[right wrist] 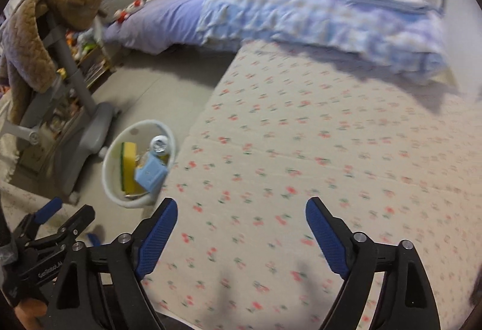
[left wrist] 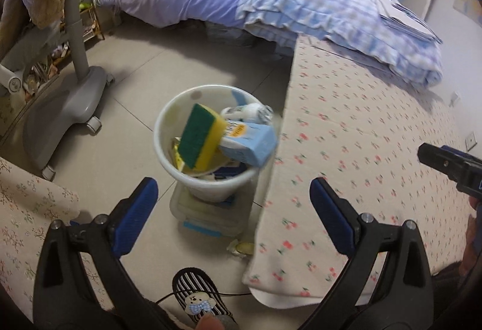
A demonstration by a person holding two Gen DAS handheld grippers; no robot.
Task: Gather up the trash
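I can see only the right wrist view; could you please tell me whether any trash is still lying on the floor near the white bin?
Observer: Yes. What looks like a small yellowish wrapper lies on the floor against the edge of the cherry-print mattress, nearer the camera than the bin.
Operator: Thank you. Does the bin stand directly on the floor?
Observer: No, it stands on a clear lidded box with a blue latch.
Operator: And is the left gripper free to pick up the wrapper?
Observer: The left gripper is wide open with nothing held between its pads.
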